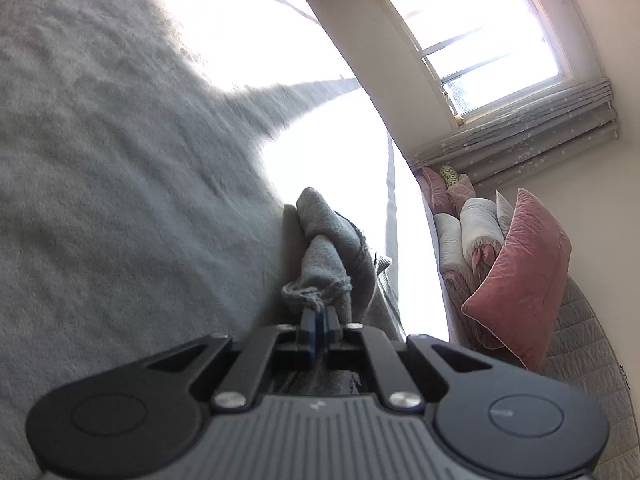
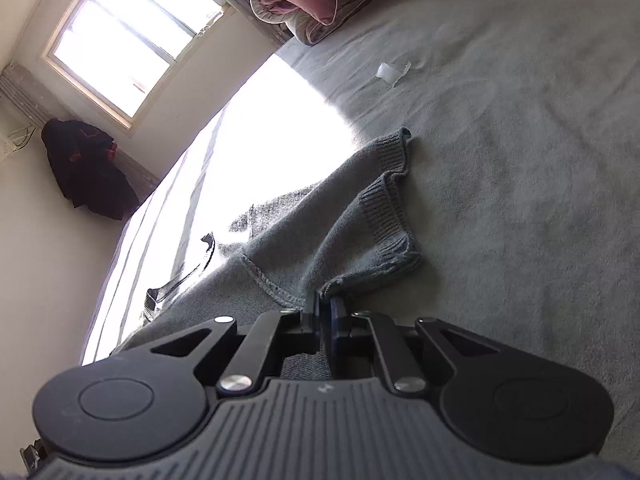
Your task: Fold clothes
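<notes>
Left tongs (image 1: 319, 312) and right tongs (image 2: 326, 306) pinch the grey sweater (image 2: 320, 216).

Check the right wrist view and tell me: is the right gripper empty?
No, the right gripper is clamped on the grey sweater near its ribbed hem.

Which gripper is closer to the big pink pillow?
Left, it seems. The left gripper, shut on the grey sweater, has the pink pillow large and close beside it. The right gripper, also gripping the sweater, sees it far off across the bed.
</notes>
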`<state>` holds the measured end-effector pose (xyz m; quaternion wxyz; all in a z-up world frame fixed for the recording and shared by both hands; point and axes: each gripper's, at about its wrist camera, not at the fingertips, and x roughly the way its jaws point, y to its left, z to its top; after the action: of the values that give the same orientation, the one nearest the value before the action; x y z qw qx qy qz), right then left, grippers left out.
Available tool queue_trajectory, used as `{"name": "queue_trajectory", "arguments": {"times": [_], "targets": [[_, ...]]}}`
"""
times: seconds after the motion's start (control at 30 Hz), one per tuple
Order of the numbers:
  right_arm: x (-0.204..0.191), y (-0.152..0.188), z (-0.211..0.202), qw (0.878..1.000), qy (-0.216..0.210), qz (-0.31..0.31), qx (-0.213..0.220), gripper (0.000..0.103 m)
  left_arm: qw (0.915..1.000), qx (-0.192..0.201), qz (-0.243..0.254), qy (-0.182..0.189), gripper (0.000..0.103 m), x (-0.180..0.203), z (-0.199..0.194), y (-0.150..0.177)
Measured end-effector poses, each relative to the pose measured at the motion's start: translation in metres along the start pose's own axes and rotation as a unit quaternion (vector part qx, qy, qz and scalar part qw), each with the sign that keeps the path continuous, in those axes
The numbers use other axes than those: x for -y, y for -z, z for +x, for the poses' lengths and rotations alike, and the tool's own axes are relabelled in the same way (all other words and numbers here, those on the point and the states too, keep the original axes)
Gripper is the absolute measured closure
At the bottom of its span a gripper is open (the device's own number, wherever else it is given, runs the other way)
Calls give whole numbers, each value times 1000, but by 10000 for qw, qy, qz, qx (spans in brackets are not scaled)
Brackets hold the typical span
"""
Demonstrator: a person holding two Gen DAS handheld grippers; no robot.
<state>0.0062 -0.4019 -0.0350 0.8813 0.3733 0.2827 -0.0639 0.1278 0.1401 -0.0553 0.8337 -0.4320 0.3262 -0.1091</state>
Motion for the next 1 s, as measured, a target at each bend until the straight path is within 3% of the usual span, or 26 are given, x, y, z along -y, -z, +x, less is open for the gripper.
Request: {"name": "queue_trajectory", "arguments": {"times": [0.1, 0.2, 0.5, 0.7, 1.0], "targets": [[-7, -1, -2, 9991, 225, -330, 158, 98, 9979, 370, 342, -402, 101, 3, -11, -6], [-4, 2, 6, 9986, 387, -363, 81, 98, 9925, 189, 656, -1019, 100, -5, 1, -6], [11, 4, -8, 9987, -14, -97, -502, 79, 9913, -648, 908, -692, 98, -10, -18, -7], [21, 22, -32, 9946, -374, -77, -967, 78, 9861, -1136, 1105, -506, 98, -28, -45, 8], [18, 47, -58, 9890, -541, -389, -1319, 78, 9805, -1414, 1297, -435, 99, -37, -73, 22]]}}
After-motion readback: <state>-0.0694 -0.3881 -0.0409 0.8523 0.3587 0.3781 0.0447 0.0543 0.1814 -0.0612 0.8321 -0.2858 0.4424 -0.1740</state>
